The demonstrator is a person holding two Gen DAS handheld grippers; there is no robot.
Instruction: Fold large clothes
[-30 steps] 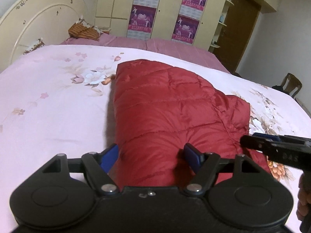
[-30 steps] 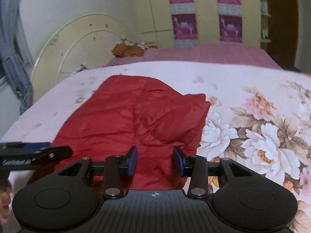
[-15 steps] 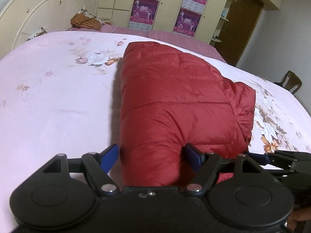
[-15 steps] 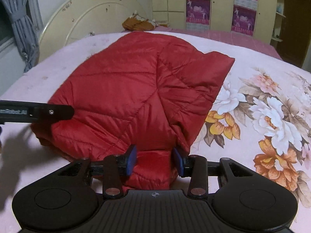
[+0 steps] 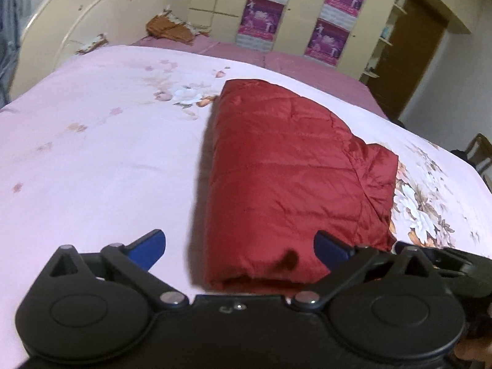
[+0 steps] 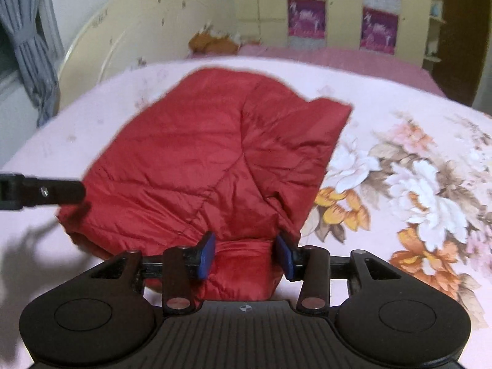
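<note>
A red quilted down jacket lies folded into a thick rectangle on the pink floral bedspread. My left gripper is open wide, its blue pads apart from the jacket's near edge, which lies free between them. In the right wrist view the jacket spreads ahead, and my right gripper is shut on a bunched fold at its near right corner. The left gripper's finger shows at that view's left edge.
A cream headboard stands at the bed's far left with an orange cushion beside it. Wardrobes with purple posters line the back wall. A brown door and a chair are to the right.
My left gripper has opened and let go of the jacket's near edge, which now lies flat on the bed. My right gripper still holds its fold.
</note>
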